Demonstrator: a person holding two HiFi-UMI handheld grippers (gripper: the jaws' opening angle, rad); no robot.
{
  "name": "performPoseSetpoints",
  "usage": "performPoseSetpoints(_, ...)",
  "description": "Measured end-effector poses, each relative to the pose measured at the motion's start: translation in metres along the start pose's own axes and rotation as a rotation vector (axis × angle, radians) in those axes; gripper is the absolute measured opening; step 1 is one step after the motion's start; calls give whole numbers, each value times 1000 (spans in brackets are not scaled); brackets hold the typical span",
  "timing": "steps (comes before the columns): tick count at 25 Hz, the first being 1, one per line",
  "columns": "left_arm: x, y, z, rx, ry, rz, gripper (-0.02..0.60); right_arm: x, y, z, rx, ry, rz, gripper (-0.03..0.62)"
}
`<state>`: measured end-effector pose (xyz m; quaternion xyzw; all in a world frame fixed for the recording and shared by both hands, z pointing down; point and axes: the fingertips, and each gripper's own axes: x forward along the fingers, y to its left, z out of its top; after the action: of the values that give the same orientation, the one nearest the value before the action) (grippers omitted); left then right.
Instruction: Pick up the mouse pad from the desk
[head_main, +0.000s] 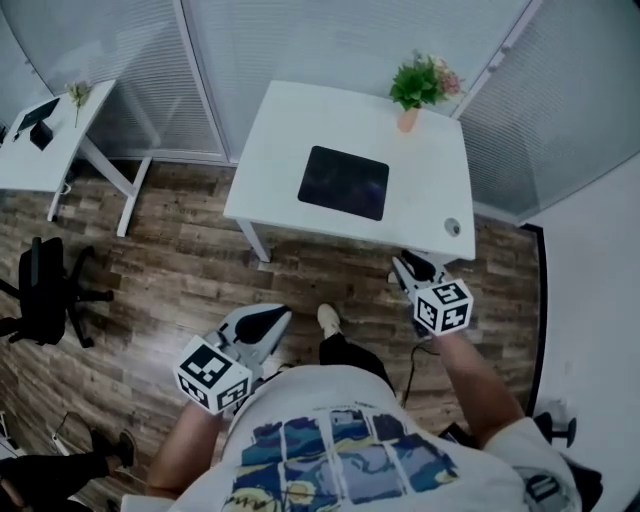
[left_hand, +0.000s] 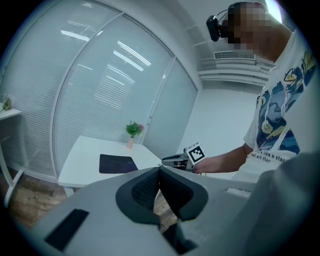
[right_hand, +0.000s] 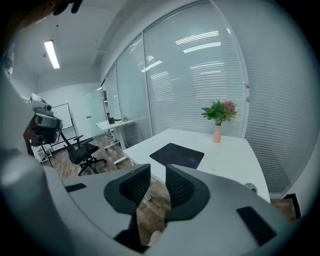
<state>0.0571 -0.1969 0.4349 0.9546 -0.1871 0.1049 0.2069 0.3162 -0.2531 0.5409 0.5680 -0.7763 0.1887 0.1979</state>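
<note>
mouse pad (head_main: 343, 182): flat on white surface (head_main: 280, 130), left of the plant (head_main: 418, 85) and nearer the person | long axis across surface width, slightly skewed | left tool (left_hand: 159, 172): tips together, empty | right tool (right_hand: 157, 172): narrow gap, empty

A: Way in to the worktop (head_main: 265, 150)?

B: Front edge open; bare wood floor (head_main: 190, 270) btwn person & worktop; left claw (head_main: 274, 316) and right claw (head_main: 405, 263) both short of it, over floor; right one just beside front-right corner.

A: On top?

B: Mouse pad (head_main: 343, 182) flat, approx centre; bare white all round it, most on the left. Potted plant (head_main: 418, 88) at back-right corner, well apart from pad; round grommet (head_main: 453, 227) near front-right corner.

A: Sides, back?

B: Glass wall w/ blinds (head_main: 300, 40) close behind & along right side; tight there. Office chair (head_main: 45, 290) & 2nd desk (head_main: 45, 150) far left, well apart.
</note>
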Motion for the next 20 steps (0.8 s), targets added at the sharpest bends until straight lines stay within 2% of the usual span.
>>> performPoseSetpoints(7, 62, 35, 38, -31, -6, 78, 3, 91, -84, 19, -29, 60, 38, 115)
performPoseSetpoints(14, 104, 61, 56, -56, 1, 164, 3, 181, -159, 17, -39, 129, 44, 141)
performPoseSetpoints(20, 127, 79, 64, -77, -4, 240, 3, 241, -204, 17, -44, 181, 40, 169)
